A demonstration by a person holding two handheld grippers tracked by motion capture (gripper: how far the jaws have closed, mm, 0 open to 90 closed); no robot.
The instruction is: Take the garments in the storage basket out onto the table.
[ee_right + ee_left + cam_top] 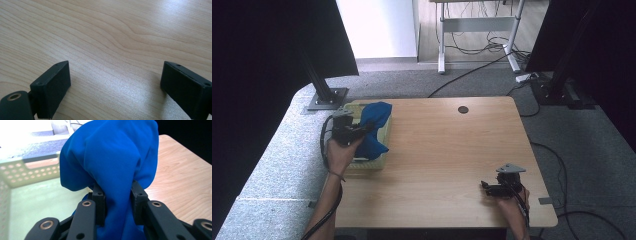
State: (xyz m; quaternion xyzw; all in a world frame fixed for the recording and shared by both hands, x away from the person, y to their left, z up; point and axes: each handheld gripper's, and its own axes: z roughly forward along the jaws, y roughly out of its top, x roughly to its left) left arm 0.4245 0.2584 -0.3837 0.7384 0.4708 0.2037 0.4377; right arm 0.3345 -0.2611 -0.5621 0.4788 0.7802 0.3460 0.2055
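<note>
I count one blue cloth (110,165), one pale perforated basket (30,170) and two tongs. My left tongs (117,202) are clamped on the cloth, which bunches between the jaws and rises in a mound just beyond them, above the basket's near-right corner. In the high view the cloth's (374,125) long axis runs from the far basket (384,137) rim toward my left hand (341,152). My right tongs (115,85) stand wide, holding nothing, low over bare wooden table (112,32), well apart from the cloth.
</note>
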